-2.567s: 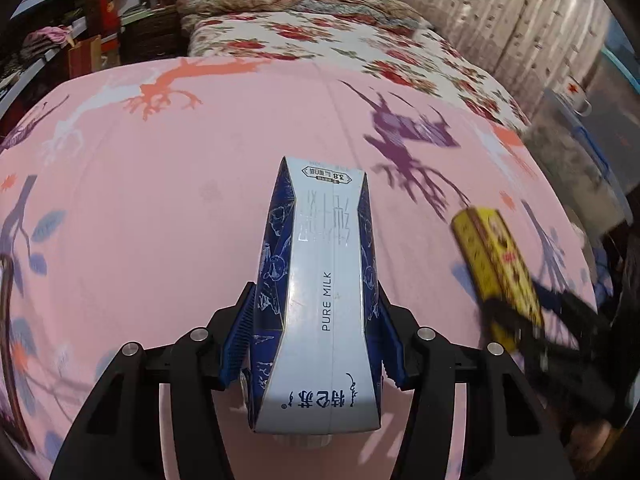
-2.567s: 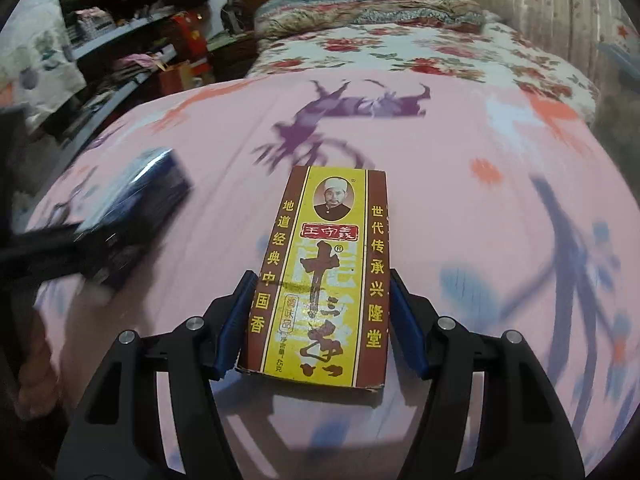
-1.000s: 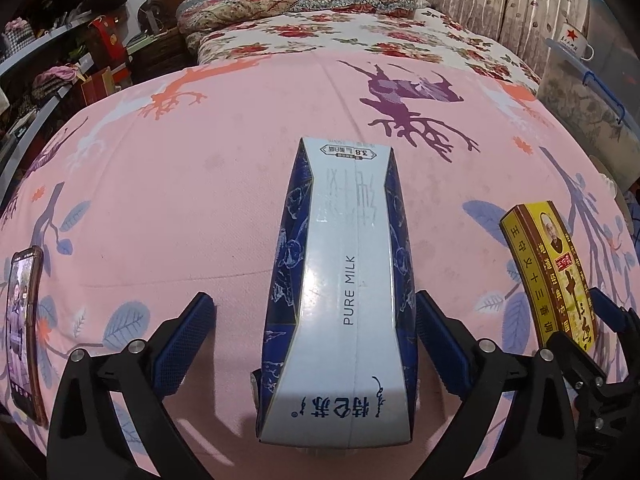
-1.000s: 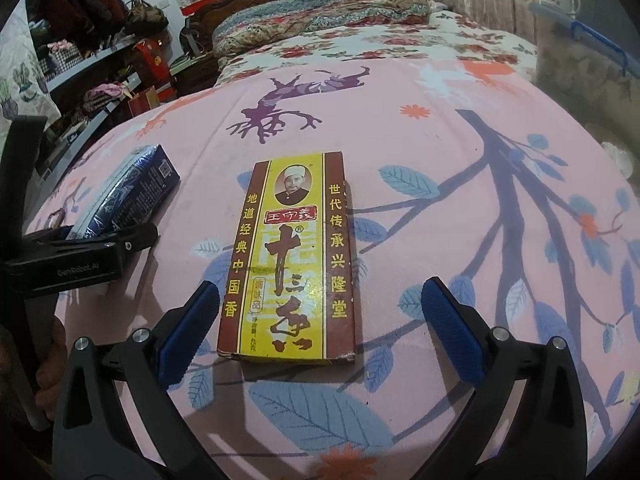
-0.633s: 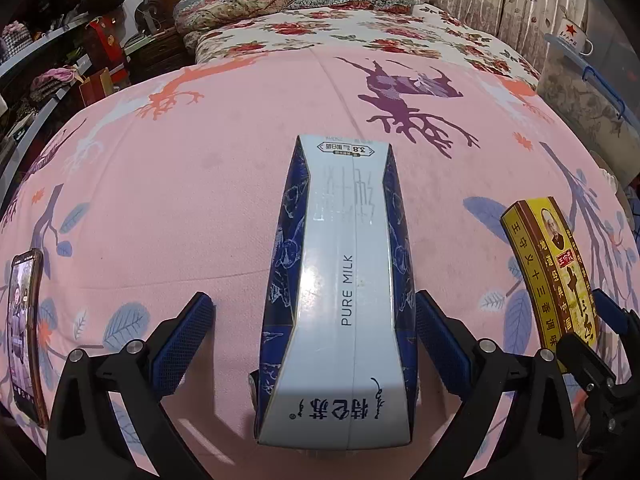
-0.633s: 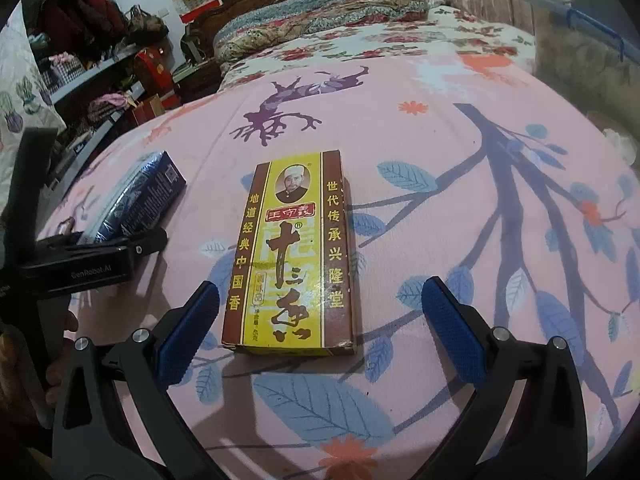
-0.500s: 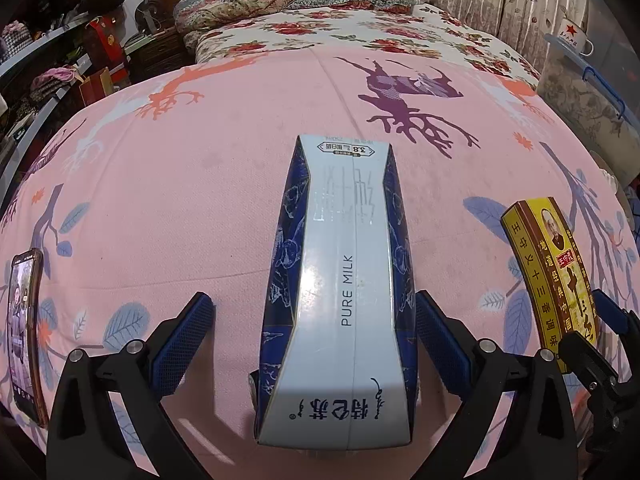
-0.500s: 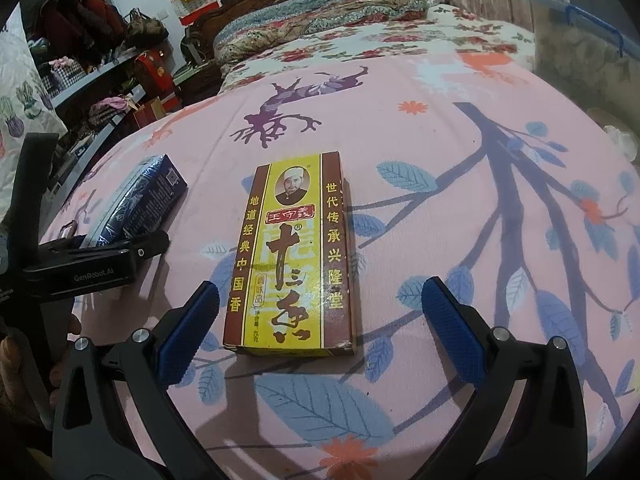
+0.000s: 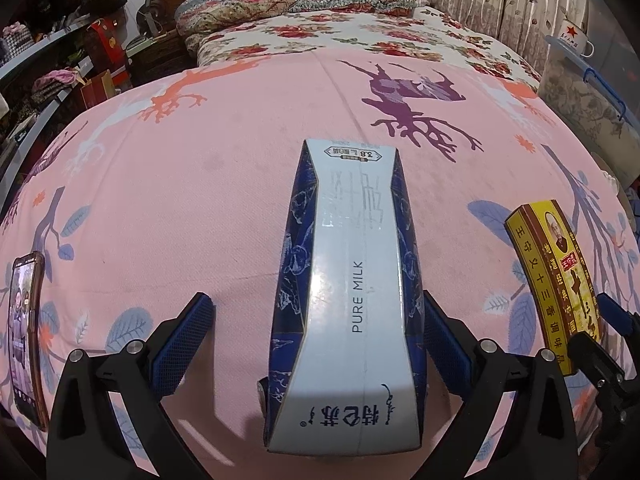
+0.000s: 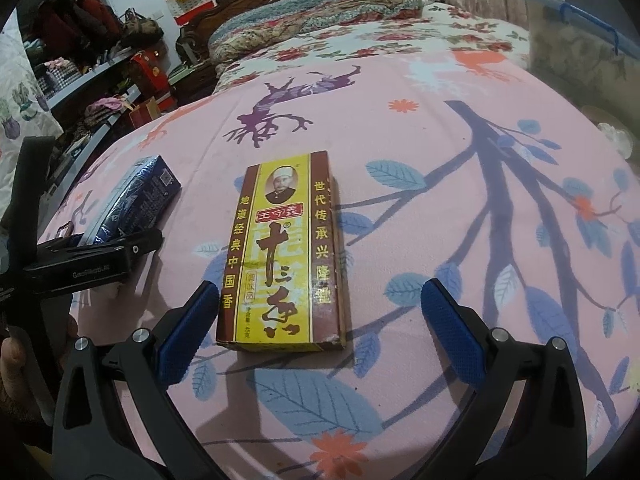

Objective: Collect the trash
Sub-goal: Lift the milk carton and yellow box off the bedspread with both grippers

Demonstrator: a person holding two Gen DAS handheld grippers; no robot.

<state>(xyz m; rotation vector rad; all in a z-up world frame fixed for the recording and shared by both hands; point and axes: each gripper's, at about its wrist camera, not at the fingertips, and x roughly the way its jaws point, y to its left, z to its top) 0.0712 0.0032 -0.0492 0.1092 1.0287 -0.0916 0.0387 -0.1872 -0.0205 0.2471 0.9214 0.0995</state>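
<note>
Two cartons lie flat on the pink printed bedspread: a glossy blue-and-white milk carton with pinched sides between the wide-open fingers of my left gripper, and a flat yellow-and-brown cardboard spice box between those of my right gripper, equally wide, gripping nothing. Only my left view shows one phone at the near left edge; only my right view shows one hand behind the left gripper.

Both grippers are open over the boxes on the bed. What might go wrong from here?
The open left gripper has its right pad near the blue and white milk carton; closing unevenly may shove it sideways. The yellow and brown seasoning box sits left of centre in the open right gripper, so it may twist. The phone lies at the pink bedsheet edge.
</note>
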